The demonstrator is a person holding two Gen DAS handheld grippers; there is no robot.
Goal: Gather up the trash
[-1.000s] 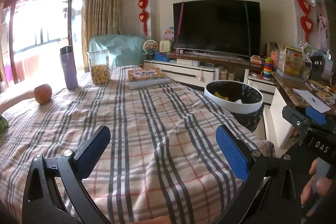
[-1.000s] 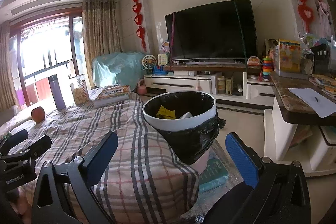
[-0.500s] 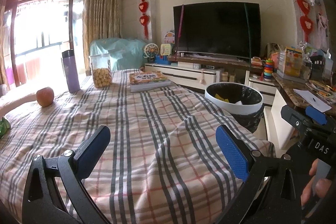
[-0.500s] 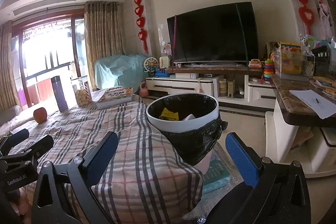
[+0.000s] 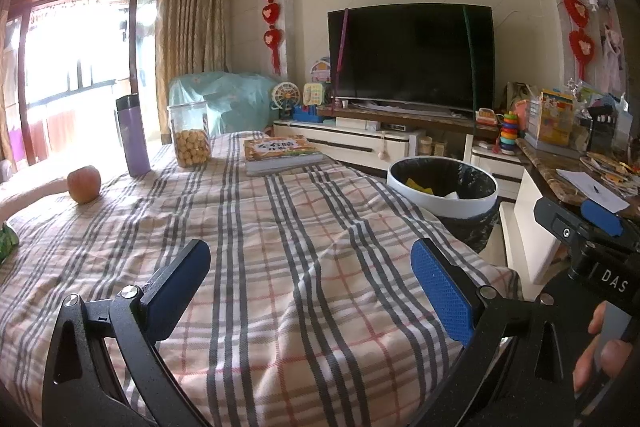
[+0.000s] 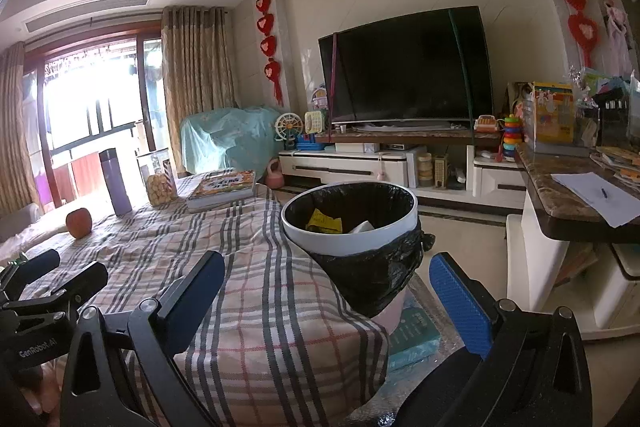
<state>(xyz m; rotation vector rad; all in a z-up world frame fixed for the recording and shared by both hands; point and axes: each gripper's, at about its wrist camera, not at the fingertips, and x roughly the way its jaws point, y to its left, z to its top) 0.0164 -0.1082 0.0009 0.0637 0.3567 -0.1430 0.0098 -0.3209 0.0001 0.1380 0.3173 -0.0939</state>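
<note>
Living room, daylit from a balcony door on the left; a plaid cloth (image 5: 280,267) covers the worktop that fills both views.

Left to right on the cloth: a green wrapper edge (image 5: 7,241) at the far left margin, partly cut off; an apple (image 5: 83,183); a purple flask (image 5: 133,135); a clear jar of biscuits (image 5: 191,135); a stack of books (image 5: 280,154). Off the right edge of the worktop stands the trash bin (image 6: 349,223), white rim, black liner, with a yellow scrap (image 6: 325,221) and a pale scrap already inside.

Left gripper (image 5: 310,293): jaws spread wide, nothing between them, held low over the cloth. Right gripper (image 6: 326,303): likewise spread and empty, aimed toward the bin.

Risks, as judged:
- The green wrapper appears to be the only loose trash left, and it sits at the margin of the left view; a reach made half-blind could miss it or pinch a fold of cloth instead
- Dragging the cloth could roll the apple or tip the tall flask
- The bin stands close against the overhanging cloth; a knock from the right gripper could shift it

Change against the earlier frames: both views sit slightly further back and higher, so the far objects read a little lower and smaller. Both grippers remain spread; no object has moved
</note>
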